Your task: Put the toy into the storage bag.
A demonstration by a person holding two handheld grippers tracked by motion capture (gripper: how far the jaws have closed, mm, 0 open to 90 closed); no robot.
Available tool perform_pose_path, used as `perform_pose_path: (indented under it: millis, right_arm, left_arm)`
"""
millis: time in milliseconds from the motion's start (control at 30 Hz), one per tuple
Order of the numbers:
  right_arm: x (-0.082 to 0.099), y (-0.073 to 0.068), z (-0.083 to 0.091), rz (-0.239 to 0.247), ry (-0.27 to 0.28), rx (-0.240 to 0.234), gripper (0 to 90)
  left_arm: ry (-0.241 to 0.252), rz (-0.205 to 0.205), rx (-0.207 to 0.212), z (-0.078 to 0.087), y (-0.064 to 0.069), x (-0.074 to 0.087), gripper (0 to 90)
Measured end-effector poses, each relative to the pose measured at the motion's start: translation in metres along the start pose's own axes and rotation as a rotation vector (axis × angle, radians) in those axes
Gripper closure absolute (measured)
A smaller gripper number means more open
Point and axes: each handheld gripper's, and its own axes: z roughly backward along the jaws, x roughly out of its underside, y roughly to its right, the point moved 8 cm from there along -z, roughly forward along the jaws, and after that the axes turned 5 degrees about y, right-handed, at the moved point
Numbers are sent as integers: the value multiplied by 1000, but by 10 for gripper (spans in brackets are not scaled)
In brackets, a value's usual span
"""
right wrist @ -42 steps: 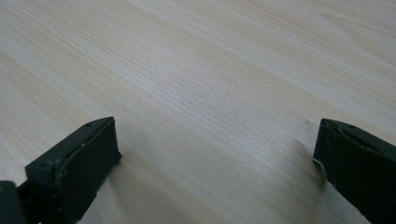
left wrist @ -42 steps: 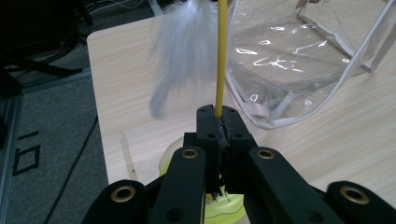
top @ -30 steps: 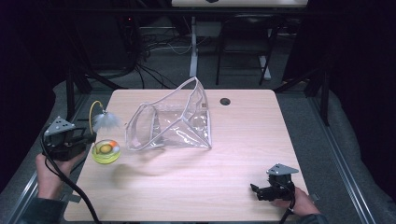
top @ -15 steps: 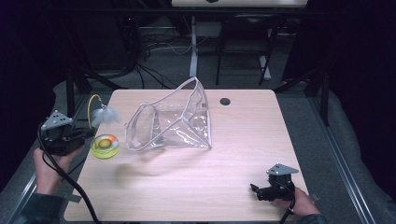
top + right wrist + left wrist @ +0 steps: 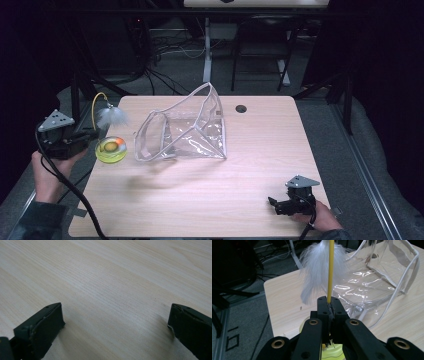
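Two tongs show from above: the left tongs (image 5: 92, 136), pinching a cat toy's yellow wand (image 5: 94, 106), sit higher and farther left than a second ago, its feather (image 5: 111, 117) beside the clear pouch (image 5: 182, 131). Left gripper view: wand (image 5: 330, 270) runs straight away from the tongs. Right gripper view: right tongs (image 5: 113, 327) spread over bare bench (image 5: 112, 282).

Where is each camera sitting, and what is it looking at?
High view: above the near table edge, looking forward and down; both hands and tools show, left tool, right tool.
Left gripper view: on the left tool, looking along jaws shut on the yellow wand toward the clear bag.
Right gripper view: on the right tool, jaws open over the table.
Shared: bag, feather.
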Motion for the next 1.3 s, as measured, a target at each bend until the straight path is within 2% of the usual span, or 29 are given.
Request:
perform_pose_path:
  millis: [733,1000,1300]
  right_arm:
    - [0,0,0,0,0,0,0]
    - [0,0,0,-1,1,-1,0]
    - [0,0,0,-1,1,0,0]
  left_arm:
    - [35,-41,17,-4,5,-37,878]
    - [52,-55,41,-10,13,-53,879]
    - [47,-77,65,-20,22,-64,879]
